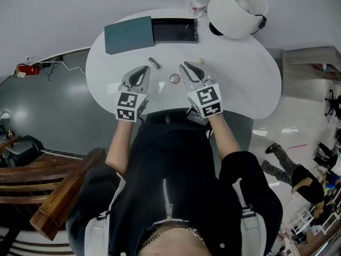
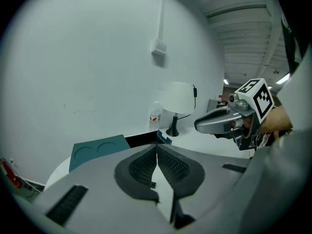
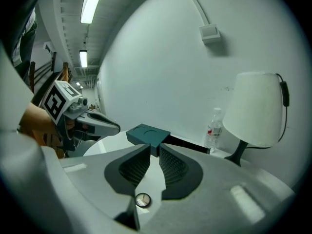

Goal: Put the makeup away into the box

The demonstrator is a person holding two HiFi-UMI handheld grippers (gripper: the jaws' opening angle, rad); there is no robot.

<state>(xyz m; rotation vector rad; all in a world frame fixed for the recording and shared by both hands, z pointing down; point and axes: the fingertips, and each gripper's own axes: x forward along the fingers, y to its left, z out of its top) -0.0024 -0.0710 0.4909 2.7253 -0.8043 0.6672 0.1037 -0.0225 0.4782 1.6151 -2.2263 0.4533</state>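
Right gripper (image 3: 155, 147) tilts down over the white table (image 1: 240, 84), jaws slightly apart and empty. Beside it, the left gripper (image 2: 157, 146) has its jaws together, empty. Round compact (image 3: 142, 199) lies on the table just under the right jaws; open box (image 1: 175, 30) stands beyond.

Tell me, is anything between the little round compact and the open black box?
Nothing visible: only bare white table between the round compact and the black rectangular box. The small dark tube lies aside.
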